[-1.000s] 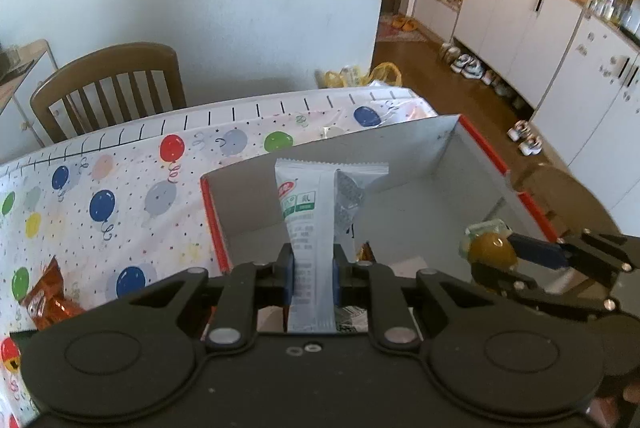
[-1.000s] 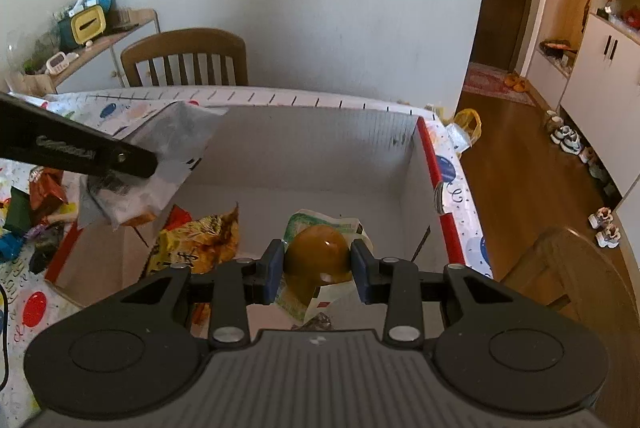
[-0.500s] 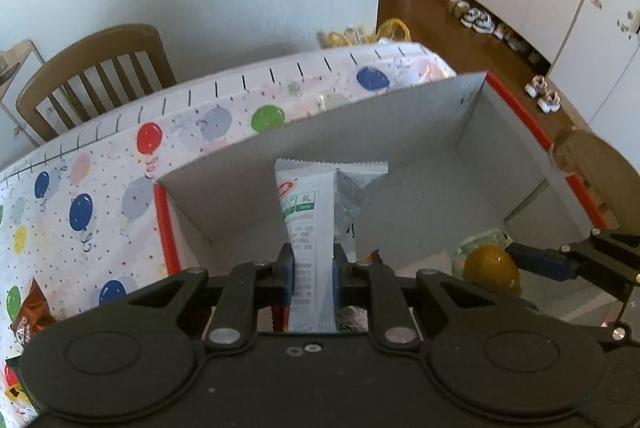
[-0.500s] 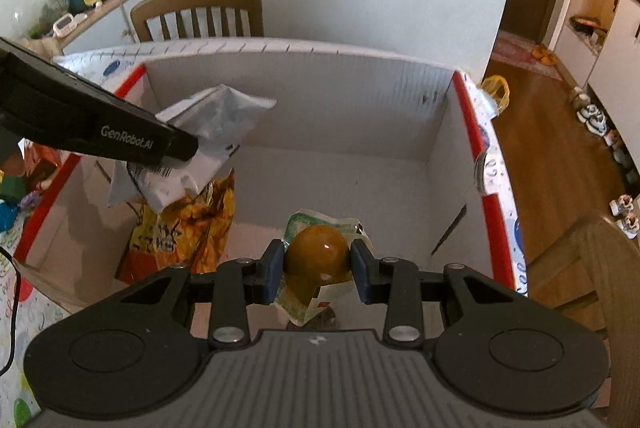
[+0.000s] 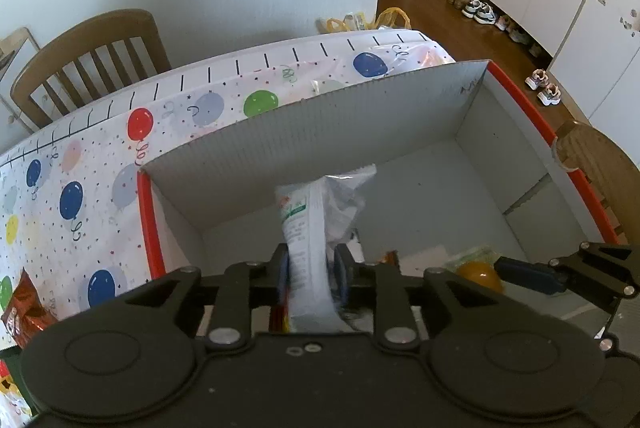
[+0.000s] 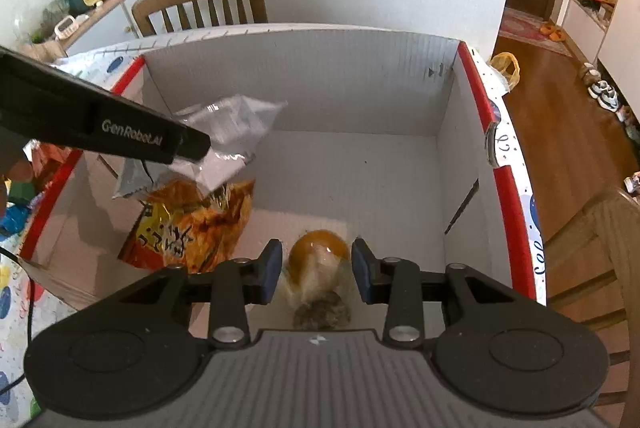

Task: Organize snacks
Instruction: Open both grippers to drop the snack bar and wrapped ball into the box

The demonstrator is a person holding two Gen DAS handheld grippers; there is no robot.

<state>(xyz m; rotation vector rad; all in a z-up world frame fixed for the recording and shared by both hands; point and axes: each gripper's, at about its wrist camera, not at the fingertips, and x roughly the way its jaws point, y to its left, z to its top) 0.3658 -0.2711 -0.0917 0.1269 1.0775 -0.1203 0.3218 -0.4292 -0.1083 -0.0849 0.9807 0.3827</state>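
Observation:
A white cardboard box (image 5: 320, 132) with red rims (image 6: 320, 76) stands on the balloon tablecloth. My left gripper (image 5: 310, 270) is shut on a white snack packet (image 5: 310, 228) and holds it inside the box; the packet shows in the right wrist view (image 6: 232, 136) above an orange snack bag (image 6: 192, 220). My right gripper (image 6: 316, 264) is open inside the box, its blue pads apart on either side of a wrapped orange-brown snack (image 6: 318, 256) that lies below. That snack also shows in the left wrist view (image 5: 478, 274).
A brown snack pack (image 5: 24, 308) lies on the tablecloth (image 5: 80, 188) left of the box. More snacks (image 6: 16, 204) lie left of the box. Wooden chairs (image 5: 88, 64) (image 6: 200, 4) stand behind the table, another (image 6: 592, 248) at right.
My right gripper has opened and let go of the orange-brown snack, which now lies between its pads. Both grippers have moved deeper into the box. The left one still holds the white packet.

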